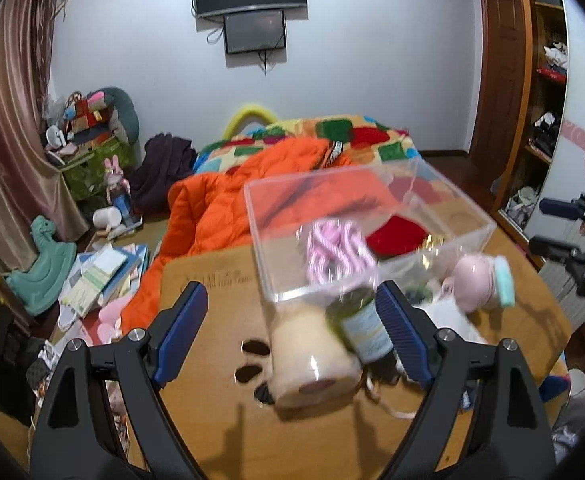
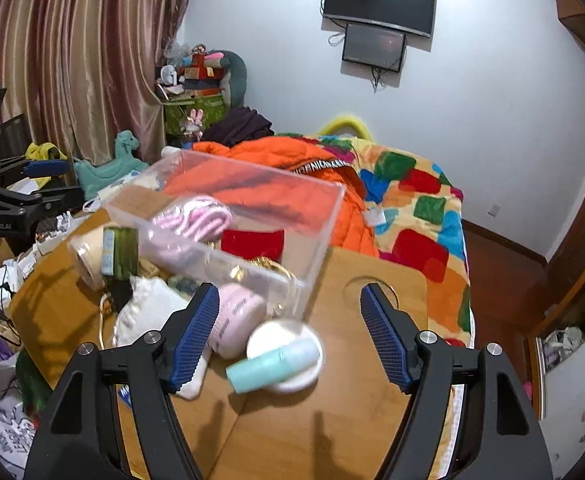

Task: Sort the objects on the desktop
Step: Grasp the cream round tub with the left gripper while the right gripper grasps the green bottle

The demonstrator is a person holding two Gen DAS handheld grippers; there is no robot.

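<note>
On the wooden table [image 2: 332,420] my two grippers hang over a heap of small things. My left gripper [image 1: 292,336] has its jaws spread wide and pinches nothing. A cream roll [image 1: 312,348] and a green bottle [image 1: 362,328] lie between them, toward my 1 o'clock, but the pads do not press on either. My right gripper [image 2: 288,336] also has its jaws spread, and nothing is pinched there. A teal tube [image 2: 272,364] lies on a white round lid [image 2: 288,356] between those jaws, with a pink case [image 2: 236,316] just beside the left pad.

The clear box [image 1: 372,216] sits past the heap at 12 o'clock. It already holds a pink striped thing [image 1: 338,248] and a red cloth [image 1: 396,236].

Here is what I think could go wrong. The roll and the bottle touch each other. If I squeeze now, I may catch both, or push one so it rolls off the table. The teal tube is round and rests on the lid, so it may spin away or slide off when my pad bumps it. The box is light and clear, so I could knock it toward the bed [image 2: 412,200]. My grippers are near each other, so they could bump.
</note>
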